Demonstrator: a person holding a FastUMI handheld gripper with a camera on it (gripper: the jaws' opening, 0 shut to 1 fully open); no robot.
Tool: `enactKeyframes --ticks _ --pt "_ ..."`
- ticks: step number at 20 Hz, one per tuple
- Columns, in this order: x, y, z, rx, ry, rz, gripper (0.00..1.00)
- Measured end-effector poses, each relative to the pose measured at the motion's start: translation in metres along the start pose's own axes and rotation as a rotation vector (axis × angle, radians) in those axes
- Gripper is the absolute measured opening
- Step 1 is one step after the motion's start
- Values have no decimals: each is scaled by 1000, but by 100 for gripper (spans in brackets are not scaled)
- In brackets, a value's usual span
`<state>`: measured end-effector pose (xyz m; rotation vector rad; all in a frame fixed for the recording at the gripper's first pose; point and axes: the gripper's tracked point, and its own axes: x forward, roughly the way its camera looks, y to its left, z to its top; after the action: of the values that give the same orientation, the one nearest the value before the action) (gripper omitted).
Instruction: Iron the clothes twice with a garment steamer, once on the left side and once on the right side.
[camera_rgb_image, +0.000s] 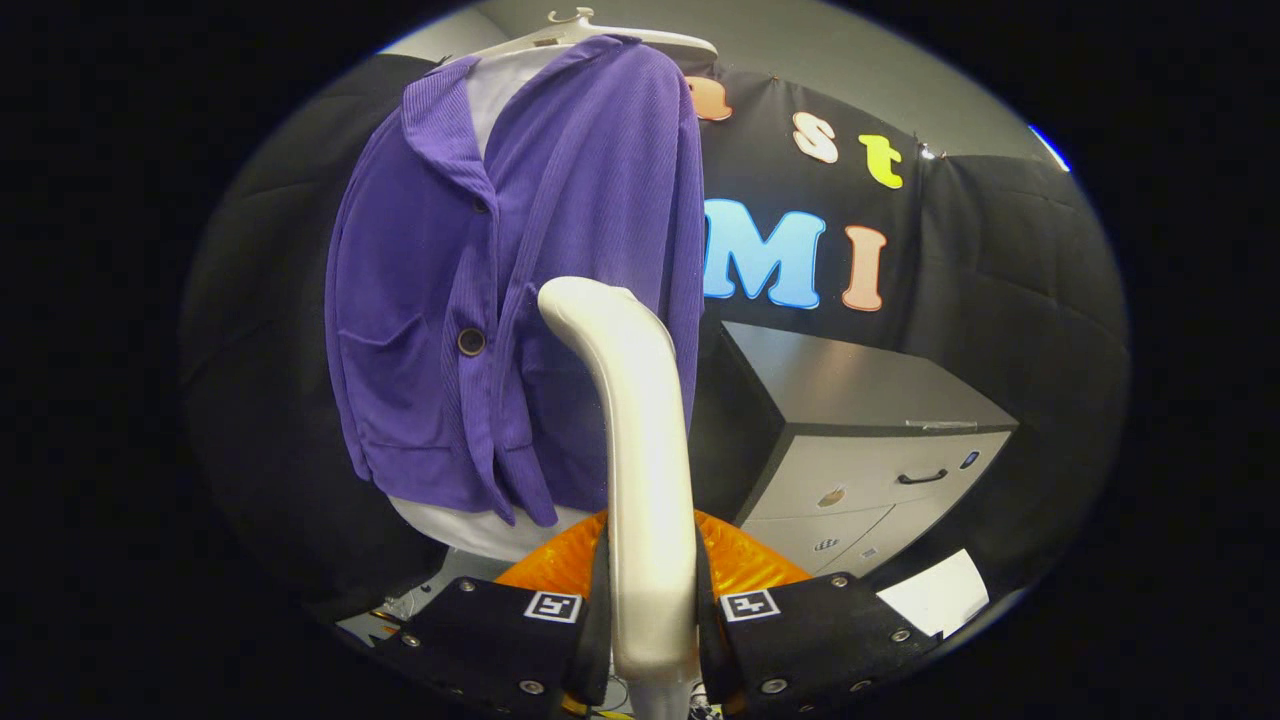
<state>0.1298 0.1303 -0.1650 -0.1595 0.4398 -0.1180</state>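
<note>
On the hanger (600, 30) in front of the booth wall hangs the purple corduroy jacket (500, 300), over a white garment whose hem shows below it. To its right, a bit apart, stands a grey drawer cabinet (870, 440).

I hold the garment steamer (640, 450) upright by its handle: the gripper (648, 625) is closed on it, both fingers pressing the handle sides, w/ the orange base just beyond them. The steamer head curves toward the jacket's right front panel, approx. level w/ the dark button (471, 341); I cannot tell if it touches the cloth.

Risks, as I judge:
- Jacket hangs free, so a push from the head may swing it and the pass misses.
- Smooth handle may turn or slip between the fingers.
- Head could catch on the button or the pocket edge.
- A wide sweep to the right may hit the cabinet.
</note>
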Motion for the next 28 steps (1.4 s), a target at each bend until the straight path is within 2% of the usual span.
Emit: enactKeyframes --ticks 12,18,28 --pt "7 19 -76 -39 158 30 36" --pt "6 21 -95 -41 206 45 36" --pt "-12 30 -154 -57 342 112 36"
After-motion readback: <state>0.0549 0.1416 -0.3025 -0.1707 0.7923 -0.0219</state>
